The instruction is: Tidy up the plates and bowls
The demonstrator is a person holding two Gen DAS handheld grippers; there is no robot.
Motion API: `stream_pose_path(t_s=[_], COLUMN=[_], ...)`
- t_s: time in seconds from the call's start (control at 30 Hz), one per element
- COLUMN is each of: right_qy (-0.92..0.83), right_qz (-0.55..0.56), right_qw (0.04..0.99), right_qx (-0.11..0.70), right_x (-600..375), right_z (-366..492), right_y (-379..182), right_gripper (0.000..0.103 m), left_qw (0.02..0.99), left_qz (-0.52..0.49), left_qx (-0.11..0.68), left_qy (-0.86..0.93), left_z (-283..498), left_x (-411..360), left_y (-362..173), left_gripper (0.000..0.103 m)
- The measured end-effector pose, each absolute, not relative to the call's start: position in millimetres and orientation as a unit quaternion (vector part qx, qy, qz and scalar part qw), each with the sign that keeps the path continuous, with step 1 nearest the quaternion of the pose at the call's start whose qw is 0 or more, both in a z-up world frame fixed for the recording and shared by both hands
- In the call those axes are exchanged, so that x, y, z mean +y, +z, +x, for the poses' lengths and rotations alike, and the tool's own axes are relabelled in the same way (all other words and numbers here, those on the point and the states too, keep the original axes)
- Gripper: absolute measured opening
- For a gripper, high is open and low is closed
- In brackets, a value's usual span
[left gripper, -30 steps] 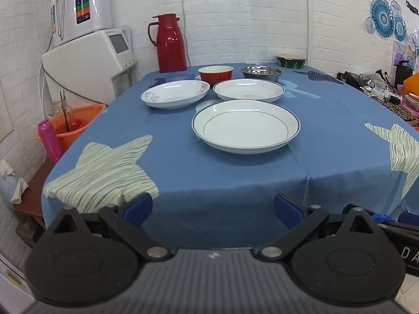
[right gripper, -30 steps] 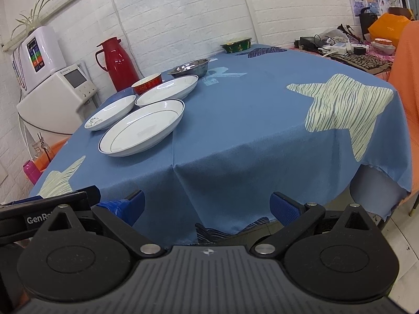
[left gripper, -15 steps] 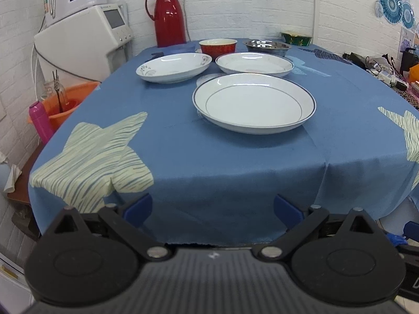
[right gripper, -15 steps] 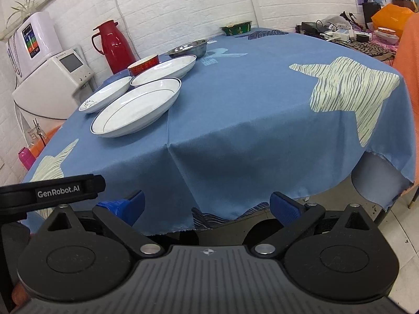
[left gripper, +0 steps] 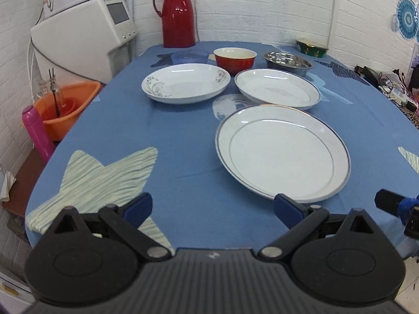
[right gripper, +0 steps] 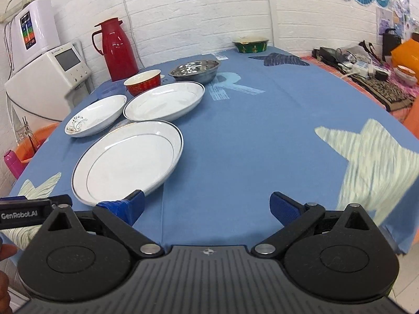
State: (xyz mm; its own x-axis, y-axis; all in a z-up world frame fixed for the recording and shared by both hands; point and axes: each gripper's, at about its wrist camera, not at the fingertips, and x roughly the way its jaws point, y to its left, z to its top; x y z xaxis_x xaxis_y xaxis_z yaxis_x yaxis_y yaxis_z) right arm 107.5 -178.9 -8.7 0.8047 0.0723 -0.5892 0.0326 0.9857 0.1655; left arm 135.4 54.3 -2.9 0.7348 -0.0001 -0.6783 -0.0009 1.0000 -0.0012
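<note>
Three white plates lie on the blue cloth: a large silver-rimmed plate (left gripper: 282,151) (right gripper: 128,161) nearest me, a second rimmed plate (left gripper: 277,89) (right gripper: 165,100) behind it, and a flower-patterned plate (left gripper: 186,82) (right gripper: 97,115) to the left. Farther back stand a red bowl (left gripper: 235,58) (right gripper: 142,81), a steel bowl (left gripper: 288,62) (right gripper: 195,70) and a green bowl (left gripper: 311,48) (right gripper: 251,44). My left gripper (left gripper: 212,208) is open at the table's front edge, just short of the large plate. My right gripper (right gripper: 207,206) is open too, its left fingertip at that plate's near rim.
A red thermos (left gripper: 178,18) stands at the table's far side. White appliances (left gripper: 86,34) stand off to the left, with an orange basin (left gripper: 70,104) and a pink bottle (left gripper: 36,130) below. Clutter and cables (right gripper: 366,68) sit on the right. The tablecloth (right gripper: 262,130) is bare on the right.
Both grippers have risen and moved forward over the table's front edge, closer to the large plate. Both stay open.
</note>
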Motion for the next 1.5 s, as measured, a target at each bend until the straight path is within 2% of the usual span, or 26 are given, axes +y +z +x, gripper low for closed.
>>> stream_pose_path(t_s=[0.17,0.43,0.6,0.7,1.0,1.3,1.33,1.4,1.43,1.47,1.5], right_qy=[0.040,0.055,0.050,0.052,0.094,0.166,0.173,0.188,0.183,0.186,0.184], right_qz=[0.055,0.038,0.009,0.009,-0.008,-0.037,-0.039,-0.042,-0.042,-0.035,-0.032], right_qw=[0.937,0.915,0.912,0.921,0.923,0.912,0.911,0.911,0.913,0.913,0.914], right_qx=[0.342,0.399,0.408,0.386,0.373,0.373,0.371,0.364,0.363,0.362,0.361], right_x=[-165.8,-151.1,-141.2,-141.8,-144.3,-135.5,-134.6,-131.2,-130.7,-133.3,-134.6], right_z=[166.0,217.5,220.5,214.1,217.2,219.3,217.5,213.7,213.4,212.6,212.2], right_y=[-8.9,-28.8,-29.8,-32.5,-32.6,-31.1,-31.1,-29.4,-28.9,-28.0,-27.4], right_gripper=[0.090,0.090,0.090,0.091,0.091,0.086,0.083,0.069,0.063,0.057,0.054], left_qw=[0.929,0.914,0.905,0.902,0.906,0.902,0.904,0.906,0.907,0.907,0.906], left_qz=[-0.014,0.000,0.011,0.019,0.005,0.012,0.012,0.012,0.012,0.011,0.006], left_qx=[0.370,0.403,0.423,0.427,0.415,0.421,0.418,0.410,0.406,0.403,0.403], left_qy=[-0.008,-0.040,-0.048,-0.061,-0.078,-0.092,-0.094,-0.106,-0.112,-0.120,-0.130], left_z=[179.5,232.1,246.0,249.1,252.0,253.7,253.3,251.1,249.3,248.2,247.6], left_x=[77.1,71.0,69.1,69.5,67.7,57.7,57.1,55.1,53.8,52.4,50.0], left_y=[2.2,-13.6,-25.1,-30.2,-33.0,-32.1,-32.6,-31.4,-29.6,-27.8,-25.7], left_gripper=[0.099,0.099,0.099,0.099,0.099,0.099,0.098,0.089,0.078,0.060,0.054])
